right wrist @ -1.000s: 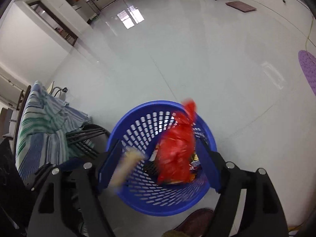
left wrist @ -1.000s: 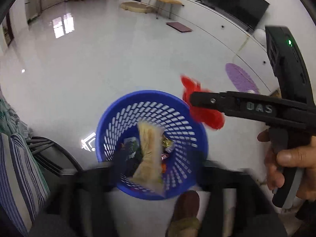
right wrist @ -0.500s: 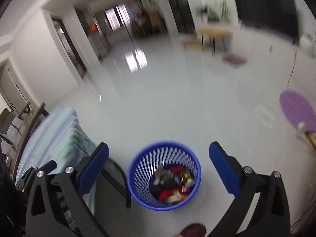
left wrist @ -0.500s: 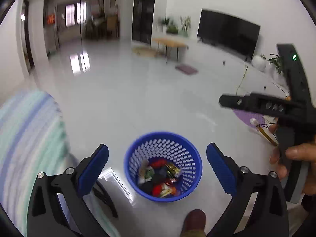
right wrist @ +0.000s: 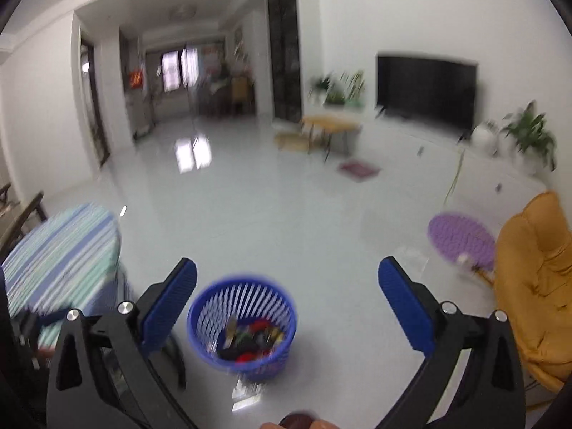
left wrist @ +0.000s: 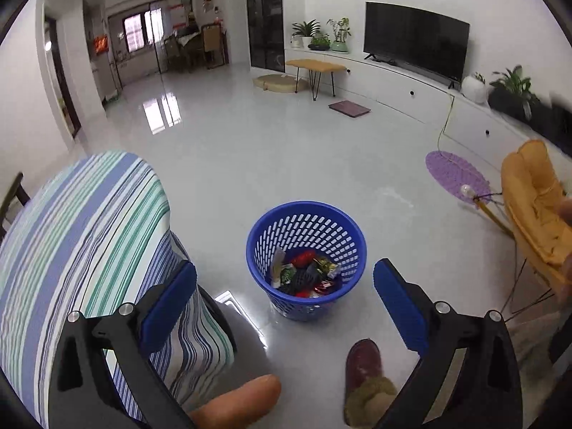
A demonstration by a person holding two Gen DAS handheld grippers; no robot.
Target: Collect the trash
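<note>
A blue perforated basket (left wrist: 306, 231) stands on the pale floor and holds several wrappers (left wrist: 304, 274), red, green, gold and dark. My left gripper (left wrist: 284, 300) hangs high above it, open, with nothing between its blue pads. In the blurred right wrist view the same basket (right wrist: 243, 316) sits low between the fingers of my right gripper (right wrist: 286, 295), which is open and empty too, well above the basket.
A table with a striped cloth (left wrist: 75, 250) stands left of the basket. A yellow chair (left wrist: 536, 211) and a purple mat (left wrist: 455, 173) are at the right. A person's slipper (left wrist: 363, 361) is near the basket. A TV cabinet (left wrist: 422, 85) lines the far wall.
Both grippers let go of their trash, a pale wrapper and a red bag, which dropped into the basket. Both jaws opened wide and both hands rose and pulled back from it.
</note>
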